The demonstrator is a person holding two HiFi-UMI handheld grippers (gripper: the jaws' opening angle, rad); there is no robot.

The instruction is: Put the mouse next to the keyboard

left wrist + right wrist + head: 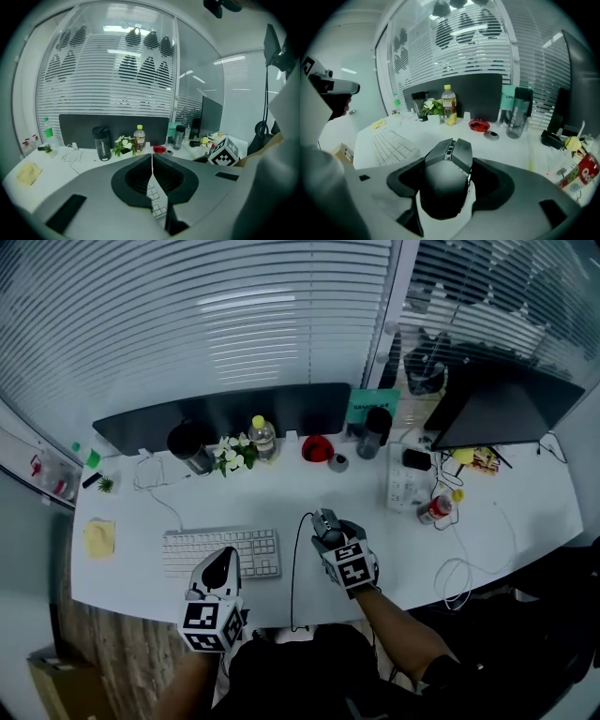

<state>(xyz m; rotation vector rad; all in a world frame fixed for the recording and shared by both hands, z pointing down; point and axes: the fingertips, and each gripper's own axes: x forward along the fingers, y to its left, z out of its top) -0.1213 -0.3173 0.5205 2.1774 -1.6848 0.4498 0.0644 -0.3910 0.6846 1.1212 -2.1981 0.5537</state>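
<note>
Mouse (443, 187), black and angular, clamped between the wide-spread jaws of the right gripper (449, 159), nose toward 12 o'clock. Seen from the head view, at 3 o'clock of the white keyboard (221, 551), near but apart, black cable (293, 568) trailing toward 6 o'clock. Touching the white desk (281, 493) or just above it: impossible to tell. Left gripper (152, 158) with jaws pressed together on nothing, over the keyboard's 6 o'clock edge. Far off at 12 o'clock, teal card (509, 97) with letters beginning "SAM", the rest hidden behind a dark bottle (519, 112). Bottle's vertical print and red container's (583, 172) lettering too blurred to read.
</note>
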